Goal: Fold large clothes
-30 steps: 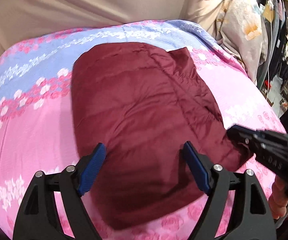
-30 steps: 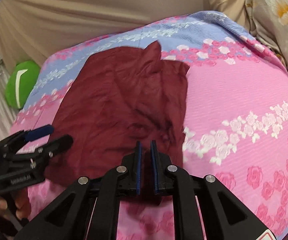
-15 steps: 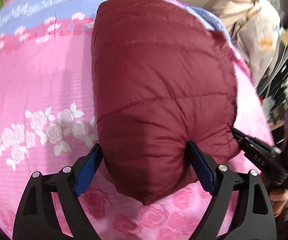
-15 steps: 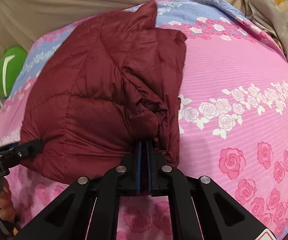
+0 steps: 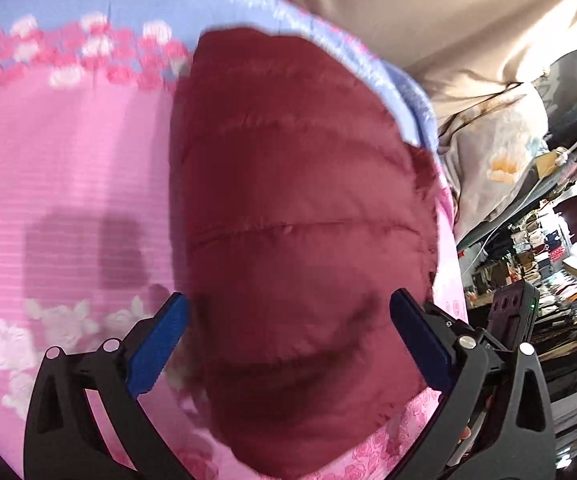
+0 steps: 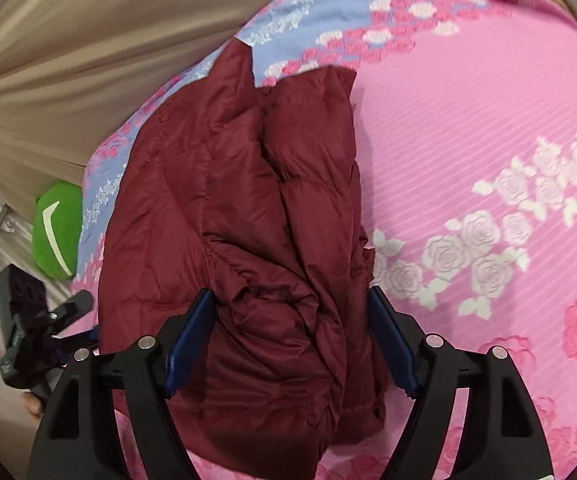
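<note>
Your folded maroon puffer jacket (image 6: 240,264) lies on the pink rose-print bedsheet (image 6: 488,128), its far end reaching the sheet's blue band. Your right tool (image 6: 288,328) has just been opening: its blue pads now stand wide on either side of the jacket's bunched near edge, not pressing it. Your left tool (image 5: 288,332) has also just been opening and stands wide over the jacket's smooth quilted side, the cloth between its fingers but ungripped. A green cushion (image 6: 58,236) sits beyond the bed's edge.
</note>
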Available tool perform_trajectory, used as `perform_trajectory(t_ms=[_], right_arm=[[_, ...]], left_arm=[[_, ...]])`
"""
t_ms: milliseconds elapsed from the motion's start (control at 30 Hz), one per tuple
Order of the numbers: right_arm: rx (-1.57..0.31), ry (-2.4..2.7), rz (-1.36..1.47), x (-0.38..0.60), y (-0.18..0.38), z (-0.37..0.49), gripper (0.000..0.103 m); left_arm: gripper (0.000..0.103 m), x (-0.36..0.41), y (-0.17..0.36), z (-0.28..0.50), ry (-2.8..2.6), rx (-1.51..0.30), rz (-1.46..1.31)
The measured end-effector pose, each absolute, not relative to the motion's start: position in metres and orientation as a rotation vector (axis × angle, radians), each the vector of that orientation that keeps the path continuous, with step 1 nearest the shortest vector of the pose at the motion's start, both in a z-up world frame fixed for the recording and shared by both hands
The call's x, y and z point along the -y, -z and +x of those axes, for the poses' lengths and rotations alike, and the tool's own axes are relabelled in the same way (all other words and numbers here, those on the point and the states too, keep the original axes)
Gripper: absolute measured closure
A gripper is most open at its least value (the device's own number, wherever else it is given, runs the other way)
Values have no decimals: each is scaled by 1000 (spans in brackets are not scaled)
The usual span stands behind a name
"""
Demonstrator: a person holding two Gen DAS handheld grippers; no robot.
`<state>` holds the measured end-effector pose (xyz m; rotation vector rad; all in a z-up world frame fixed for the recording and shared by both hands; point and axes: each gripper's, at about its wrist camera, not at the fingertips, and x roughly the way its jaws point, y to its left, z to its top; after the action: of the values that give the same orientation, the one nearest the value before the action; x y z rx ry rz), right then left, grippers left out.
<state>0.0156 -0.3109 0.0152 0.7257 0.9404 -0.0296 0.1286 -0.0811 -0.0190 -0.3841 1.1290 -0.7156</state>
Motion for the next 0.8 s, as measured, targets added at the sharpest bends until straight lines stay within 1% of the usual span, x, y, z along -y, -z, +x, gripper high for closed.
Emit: perform_trajectory(t_ms=[233, 367, 400, 433, 467, 500, 533, 567, 600, 633, 700, 800], right_arm=[[-952, -17, 767, 311, -2, 33, 17], [-952, -23, 758, 311, -2, 46, 17], [-955, -21, 743, 309, -3, 48, 21], [-955, -25, 736, 309, -4, 49, 26], [-953, -36, 733, 307, -5, 49, 39], [-948, -51, 728, 305, -8, 50, 52], [-941, -56, 718, 302, -12, 50, 58], [-934, -62, 711, 300, -17, 50, 69], [-921, -67, 708, 299, -22, 50, 76], [-911, -66, 708, 297, -26, 48, 78], [-894, -65, 696, 297, -33, 46, 83], [-871, -56, 679, 295, -45, 37, 84]], left_arm=[[5, 97, 38, 149, 759, -1173, -409], [5, 101, 40, 156, 758, -1179, -434], [5, 102, 39, 157, 757, -1175, -427], [8, 105, 35, 155, 757, -1159, -410], [10, 106, 32, 153, 754, -1145, -386], [17, 108, 27, 152, 752, -1126, -359], [26, 109, 20, 150, 755, -1097, -329], [30, 110, 13, 149, 760, -1074, -308], [37, 110, 4, 147, 773, -1046, -290], [43, 112, -2, 147, 786, -1032, -281], [47, 113, -15, 145, 812, -1005, -259], [50, 116, -27, 137, 840, -987, -235]])
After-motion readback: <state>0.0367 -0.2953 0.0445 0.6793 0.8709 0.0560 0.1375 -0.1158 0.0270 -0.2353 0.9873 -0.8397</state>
